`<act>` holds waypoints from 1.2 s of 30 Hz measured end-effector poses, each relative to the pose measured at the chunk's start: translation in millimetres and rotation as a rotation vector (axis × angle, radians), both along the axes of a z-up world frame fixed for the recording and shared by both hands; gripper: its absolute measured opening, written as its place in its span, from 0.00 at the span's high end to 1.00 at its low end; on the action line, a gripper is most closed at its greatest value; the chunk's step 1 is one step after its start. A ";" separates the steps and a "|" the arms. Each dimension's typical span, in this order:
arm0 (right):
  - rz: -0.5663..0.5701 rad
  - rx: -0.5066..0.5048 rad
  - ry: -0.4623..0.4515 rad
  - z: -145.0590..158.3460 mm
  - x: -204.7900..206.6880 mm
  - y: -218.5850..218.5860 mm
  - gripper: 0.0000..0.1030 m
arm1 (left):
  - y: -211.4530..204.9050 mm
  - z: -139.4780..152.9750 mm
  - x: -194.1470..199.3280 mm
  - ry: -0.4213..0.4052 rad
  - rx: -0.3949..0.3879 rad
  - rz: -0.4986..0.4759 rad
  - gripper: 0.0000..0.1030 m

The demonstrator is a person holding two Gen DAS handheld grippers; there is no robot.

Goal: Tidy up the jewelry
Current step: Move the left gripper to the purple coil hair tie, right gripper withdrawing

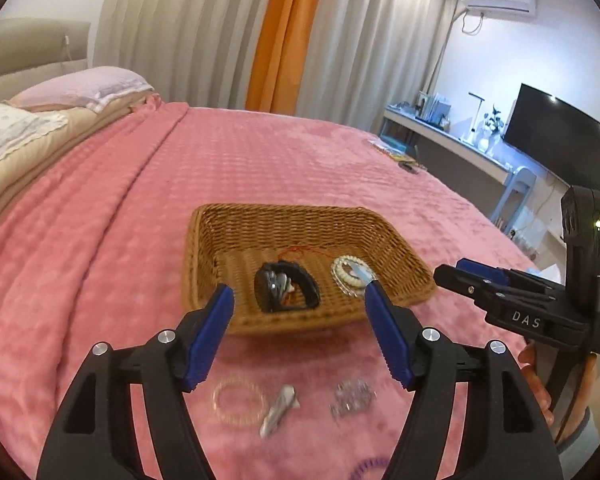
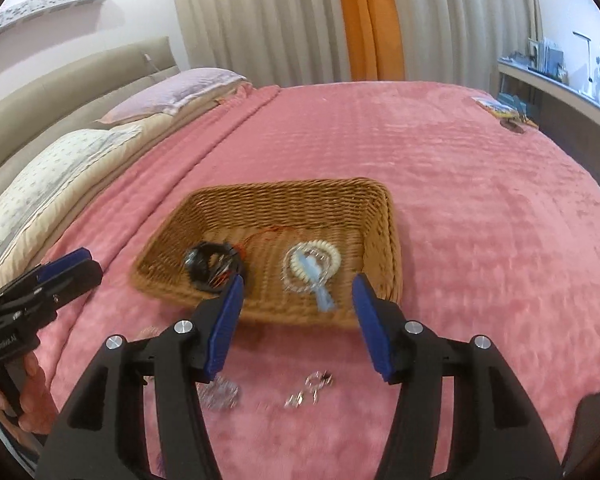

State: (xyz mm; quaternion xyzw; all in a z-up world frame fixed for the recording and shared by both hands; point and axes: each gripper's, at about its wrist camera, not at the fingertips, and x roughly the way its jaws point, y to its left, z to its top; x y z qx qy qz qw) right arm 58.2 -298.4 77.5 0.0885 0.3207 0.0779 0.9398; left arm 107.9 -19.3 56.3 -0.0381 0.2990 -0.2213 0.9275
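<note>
A wicker basket [image 1: 300,220] [image 2: 284,200] sits on the pink bedspread. It holds a black bracelet [image 1: 286,286] [image 2: 212,266], a thin red cord [image 1: 300,251] and a white bead bracelet with a pale blue tassel [image 1: 350,274] [image 2: 312,270]. On the blanket in front lie a clear bead bracelet [image 1: 238,400], a silver hair clip [image 1: 279,410] and a crystal piece [image 1: 352,398] [image 2: 220,394]; small silver earrings [image 2: 308,390] lie nearby. My left gripper [image 1: 300,300] is open and empty above these. My right gripper [image 2: 298,286] is open and empty at the basket's near rim.
Pillows [image 2: 60,176] lie at the bed's head on the left. A small pile of items [image 1: 396,152] [image 2: 500,112] lies at the far edge of the bed. A desk with a monitor [image 1: 560,140] stands on the right. A purple coil [image 1: 370,466] lies near the bottom edge.
</note>
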 end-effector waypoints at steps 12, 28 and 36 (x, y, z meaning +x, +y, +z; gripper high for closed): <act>-0.015 -0.028 0.043 -30.0 -59.1 10.0 0.48 | 27.2 -26.0 -74.5 0.048 -0.049 -0.003 0.35; -0.045 -0.029 0.159 -82.4 -65.8 7.8 0.48 | -25.8 -101.2 -94.6 0.207 0.137 -0.083 0.44; -0.045 -0.032 0.176 -86.0 -51.0 9.7 0.49 | -35.6 -115.5 -91.4 0.226 0.210 -0.073 0.52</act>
